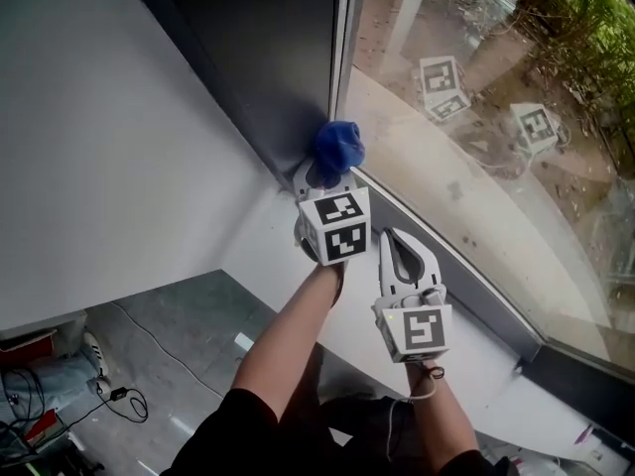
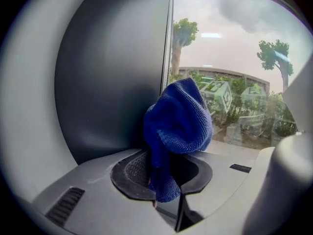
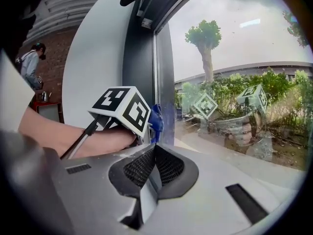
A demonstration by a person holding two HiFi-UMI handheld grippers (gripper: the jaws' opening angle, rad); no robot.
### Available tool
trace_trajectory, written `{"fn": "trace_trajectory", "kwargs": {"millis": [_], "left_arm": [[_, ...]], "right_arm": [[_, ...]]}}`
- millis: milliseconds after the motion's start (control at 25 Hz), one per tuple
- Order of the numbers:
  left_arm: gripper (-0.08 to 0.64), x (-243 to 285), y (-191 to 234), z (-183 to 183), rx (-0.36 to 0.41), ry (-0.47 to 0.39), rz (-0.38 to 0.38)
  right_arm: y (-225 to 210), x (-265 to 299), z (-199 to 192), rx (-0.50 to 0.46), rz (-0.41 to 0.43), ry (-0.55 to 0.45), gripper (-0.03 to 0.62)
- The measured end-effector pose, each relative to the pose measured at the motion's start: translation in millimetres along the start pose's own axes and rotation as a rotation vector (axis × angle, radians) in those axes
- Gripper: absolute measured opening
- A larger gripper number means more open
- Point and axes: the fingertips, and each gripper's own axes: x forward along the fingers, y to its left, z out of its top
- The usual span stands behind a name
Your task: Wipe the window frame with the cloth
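The left gripper (image 1: 323,174) reaches up into the lower corner of the window, and its jaws are clenched on a bunched blue cloth (image 2: 179,120). The left gripper view shows a fold of the fabric pinched between the jaws while the rest bulges above them. The cloth sits at the foot of the dark upright window frame (image 1: 283,58), right where that upright meets the white sill (image 1: 268,256) and the edge of the glass (image 1: 476,97); whether the fabric presses on the frame or only hangs just in front of it cannot be told. The right gripper (image 3: 154,169) is held just beside and behind the left one, above the sill and near the lower grey rail of the frame, with its jaws pressed together on nothing. Both marker cubes are mirrored faintly in the glass.
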Motion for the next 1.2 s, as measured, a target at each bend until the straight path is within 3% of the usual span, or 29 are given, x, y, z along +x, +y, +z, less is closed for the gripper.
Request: {"fn": "trace_trajectory", "kwargs": {"millis": [280, 480, 1080, 1200], "left_arm": [[0.084, 20, -6, -55, -0.244, 0.207, -0.077], [0.084, 26, -8, -66, -0.35, 0.262, -0.107], [0.084, 40, -5, -83, -0.394, 0.322, -0.123], [0.086, 39, -3, -83, -0.373, 0.318, -0.124]], "right_arm": [[1, 2, -5, -0.001, 0.021, 0.05, 0.006], [-3, 2, -5, 0.01, 0.009, 0.066, 0.006], [1, 13, -4, 0.009, 0.006, 0.067, 0.006], [5, 15, -3, 0.004, 0.013, 0.066, 0.006]]}}
